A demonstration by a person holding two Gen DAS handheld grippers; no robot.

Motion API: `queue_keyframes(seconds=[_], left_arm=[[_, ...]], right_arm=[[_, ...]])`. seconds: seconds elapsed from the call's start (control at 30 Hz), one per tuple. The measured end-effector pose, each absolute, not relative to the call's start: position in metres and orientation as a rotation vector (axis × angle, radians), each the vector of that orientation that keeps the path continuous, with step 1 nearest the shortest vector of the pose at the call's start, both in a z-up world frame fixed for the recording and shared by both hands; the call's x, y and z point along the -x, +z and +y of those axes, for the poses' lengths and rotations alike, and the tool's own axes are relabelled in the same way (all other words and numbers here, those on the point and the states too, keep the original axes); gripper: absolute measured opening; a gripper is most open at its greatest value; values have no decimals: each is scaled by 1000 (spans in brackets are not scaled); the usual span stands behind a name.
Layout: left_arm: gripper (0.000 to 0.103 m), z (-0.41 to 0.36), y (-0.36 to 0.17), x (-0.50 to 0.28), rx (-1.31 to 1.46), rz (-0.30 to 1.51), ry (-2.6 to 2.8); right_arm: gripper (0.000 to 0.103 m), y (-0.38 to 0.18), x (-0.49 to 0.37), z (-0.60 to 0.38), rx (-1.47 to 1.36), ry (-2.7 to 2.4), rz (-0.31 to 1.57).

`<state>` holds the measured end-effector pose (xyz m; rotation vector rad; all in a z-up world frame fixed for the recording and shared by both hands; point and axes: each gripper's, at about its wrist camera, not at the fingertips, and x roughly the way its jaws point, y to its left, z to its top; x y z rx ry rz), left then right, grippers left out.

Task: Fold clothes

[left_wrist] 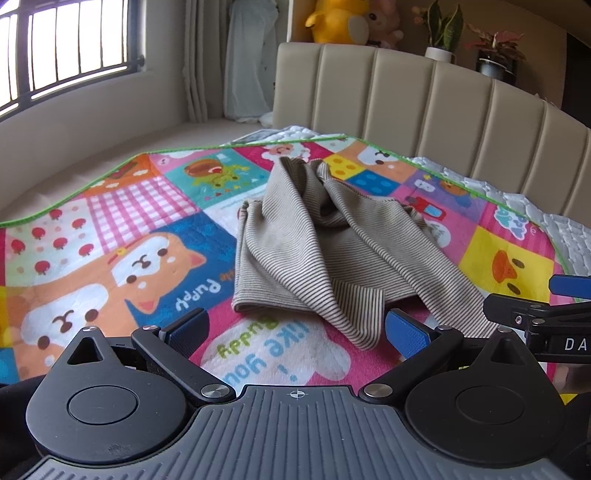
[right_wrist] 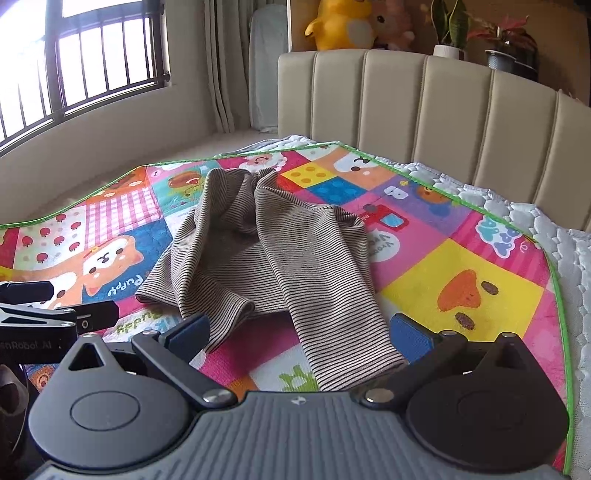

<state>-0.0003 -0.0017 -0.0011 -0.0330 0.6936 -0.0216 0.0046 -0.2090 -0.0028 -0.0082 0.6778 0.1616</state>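
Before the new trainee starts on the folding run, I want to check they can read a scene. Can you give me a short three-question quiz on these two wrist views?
1. True or false: the striped garment already lies neatly folded on the colourful mat.
2. Multiple choice: the left gripper and right gripper are A) both open and holding nothing, B) both shut on cloth, C) one open, one shut.
3. Fill in: behind the bed's beige headboard sits a yellow ____.

Key: 1 false, it lies crumpled. 2 A. 3 plush toy.
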Motion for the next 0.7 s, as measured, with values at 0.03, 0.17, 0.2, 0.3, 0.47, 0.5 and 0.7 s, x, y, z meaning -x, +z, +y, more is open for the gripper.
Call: queue_keyframes(seconds=[0.03,0.17,0.2,0.3,0.47,0.5,0.7], left_arm=[[103,-1,-1,0,34,695,-21],[103,-1,-1,0,34,697,-21],[103,-1,-1,0,34,697,-21],[103,-1,-1,0,34,698,-22],[103,-2,-2,1,33,700,-23],[103,-2,-1,1,33,700,-23],[103,-2,-1,1,33,701,-22]], right_arm=[[103,-3,-4,-209,10,160,676],[103,-2,-3,-206,26,160,665],[103,-2,-3,-206,28,160,665],[103,-2,-4,-206,31,160,663],[103,-1,-5,-207,13,166,663],[103,-1,-5,-207,12,167,663],[103,-1,-4,-207,14,174,663]])
